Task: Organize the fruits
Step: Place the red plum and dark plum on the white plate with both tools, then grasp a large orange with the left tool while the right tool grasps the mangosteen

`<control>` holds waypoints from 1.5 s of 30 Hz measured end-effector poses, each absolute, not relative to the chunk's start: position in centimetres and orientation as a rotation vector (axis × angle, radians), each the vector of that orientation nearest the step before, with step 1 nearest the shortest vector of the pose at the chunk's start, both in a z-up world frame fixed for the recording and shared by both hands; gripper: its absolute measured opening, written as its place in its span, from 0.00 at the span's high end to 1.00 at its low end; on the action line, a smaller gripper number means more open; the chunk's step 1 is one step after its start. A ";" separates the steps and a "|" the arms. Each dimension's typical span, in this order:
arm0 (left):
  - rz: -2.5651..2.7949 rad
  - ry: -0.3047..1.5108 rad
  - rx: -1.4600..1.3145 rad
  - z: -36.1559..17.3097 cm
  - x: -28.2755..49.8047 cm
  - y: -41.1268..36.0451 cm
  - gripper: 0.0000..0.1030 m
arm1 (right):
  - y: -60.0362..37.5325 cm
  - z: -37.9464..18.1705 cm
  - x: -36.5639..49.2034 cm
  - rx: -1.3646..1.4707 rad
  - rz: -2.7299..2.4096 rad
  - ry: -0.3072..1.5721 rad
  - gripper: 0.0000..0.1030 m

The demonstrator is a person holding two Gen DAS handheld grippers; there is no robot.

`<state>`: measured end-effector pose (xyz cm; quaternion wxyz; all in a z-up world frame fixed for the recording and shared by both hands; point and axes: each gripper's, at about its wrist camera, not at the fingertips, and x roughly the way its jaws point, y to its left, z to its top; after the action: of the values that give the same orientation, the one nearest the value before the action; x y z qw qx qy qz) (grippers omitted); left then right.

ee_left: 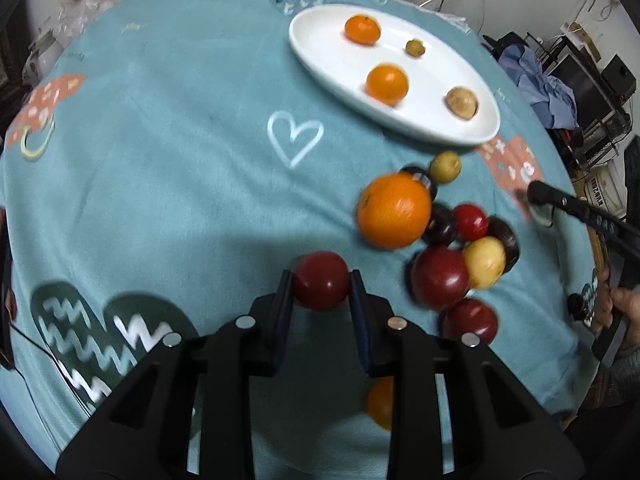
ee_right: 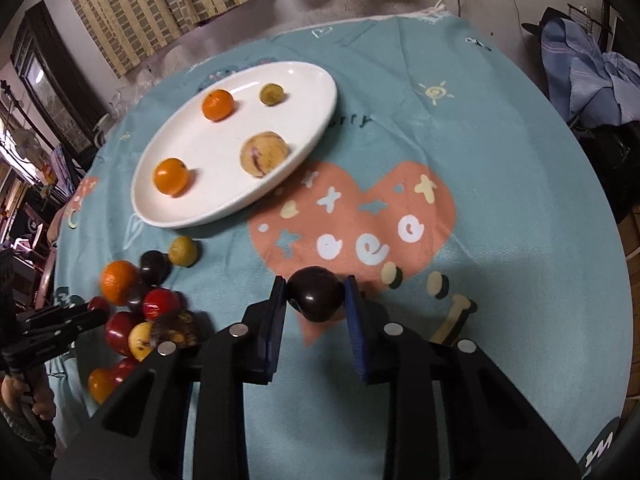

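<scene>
Clamped in the left gripper (ee_left: 322, 280) is a round dark-red fruit (ee_left: 321, 280), in the right gripper (ee_right: 316, 294) a glossy near-black plum (ee_right: 316, 293), while four fruits are seen on the white oval plate (ee_right: 180, 216) and a pile remains on the bench.

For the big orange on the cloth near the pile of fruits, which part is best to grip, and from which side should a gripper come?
Grip the big orange across its widest middle, coming from above on its open side facing the white heart print. It is round, so a grip off the middle would likely slip. Dark fruits press against its other side, leaving a finger little room there.
</scene>
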<state>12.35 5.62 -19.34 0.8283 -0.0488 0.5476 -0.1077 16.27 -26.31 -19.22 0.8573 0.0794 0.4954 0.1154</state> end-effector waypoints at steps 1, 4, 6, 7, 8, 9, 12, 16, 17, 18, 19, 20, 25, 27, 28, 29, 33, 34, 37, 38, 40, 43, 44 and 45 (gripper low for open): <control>-0.238 1.149 -0.103 -18.7 12.9 5.4 0.73 | -26.0 -18.9 16.2 0.166 0.252 1.035 0.72; -0.268 1.085 -0.090 -16.1 15.6 4.6 0.73 | -25.3 -17.1 16.9 0.157 0.277 0.993 0.72; -0.284 1.043 -0.072 -14.6 18.0 3.9 0.73 | -24.7 -15.7 18.3 0.155 0.295 0.959 0.72; -0.290 1.027 -0.067 -14.0 19.1 3.5 0.73 | -24.5 -15.1 19.0 0.155 0.302 0.945 0.72; -0.296 1.013 -0.064 -13.4 20.4 3.1 0.73 | -24.1 -14.7 19.9 0.155 0.310 0.932 0.72; -0.302 0.998 -0.059 -13.0 22.0 2.6 0.73 | -23.6 -14.3 20.9 0.154 0.322 0.922 0.72; -0.303 0.981 -0.033 -12.9 26.0 1.1 0.73 | -22.0 -14.2 23.6 0.143 0.352 0.906 0.72; -0.307 1.011 -0.031 -14.6 29.3 -0.3 0.73 | -19.7 -15.2 26.6 0.089 0.371 0.899 0.72; -0.301 1.024 -0.030 -15.3 29.9 -0.6 0.73 | -19.2 -15.6 27.3 0.076 0.381 0.910 0.71; -0.293 1.032 -0.031 -15.8 30.0 -0.6 0.72 | -18.6 -16.2 28.0 0.063 0.392 0.930 0.71; -0.290 1.039 -0.035 -16.2 30.2 -0.6 0.70 | -18.3 -16.6 28.5 0.053 0.390 0.945 0.71; -0.290 1.047 -0.042 -16.6 30.4 -0.6 0.65 | -18.1 -17.0 28.8 0.046 0.385 0.959 0.71; -0.243 1.007 -0.048 -15.9 29.0 0.5 0.37 | -18.9 -16.2 27.8 0.052 0.321 0.911 0.36; -0.227 1.005 -0.071 -15.4 27.9 1.5 0.34 | -19.6 -15.0 26.6 0.054 0.309 0.862 0.36; -0.220 1.006 -0.080 -15.2 27.2 2.0 0.34 | -19.9 -14.4 26.0 0.060 0.309 0.848 0.36; -0.216 1.007 -0.089 -15.0 26.5 2.4 0.34 | -20.3 -13.9 25.3 0.070 0.306 0.835 0.36; -0.192 1.024 -0.100 -14.8 21.9 3.9 0.33 | -21.6 -12.8 21.2 0.134 0.314 0.822 0.36; -0.189 1.038 -0.105 -15.0 20.8 4.1 0.33 | -21.7 -12.9 20.1 0.133 0.313 0.827 0.36; -0.183 1.080 -0.107 -16.0 17.4 4.7 0.33 | -21.8 -13.9 16.6 0.123 0.312 0.861 0.36; -0.183 1.094 -0.104 -16.4 16.5 4.8 0.33 | -21.7 -14.3 15.5 0.123 0.315 0.873 0.36; -0.187 1.120 -0.099 -17.3 15.0 4.6 0.33 | -21.8 -15.2 13.7 0.117 0.318 0.910 0.36; -0.205 1.136 -0.087 -17.9 13.9 4.1 0.33 | -21.7 -15.9 12.1 0.102 0.325 0.953 0.36; -0.213 1.134 -0.080 -17.9 13.8 3.7 0.33 | -21.7 -15.9 11.9 0.100 0.326 0.955 0.36; -0.225 1.128 -0.071 -17.8 13.7 3.2 0.33 | -21.7 -15.6 11.7 0.099 0.323 0.951 0.36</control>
<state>13.75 3.20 -17.77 0.8386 -0.0336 0.5332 -0.1065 11.72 -21.66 -15.61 0.8755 0.0476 0.4554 0.1546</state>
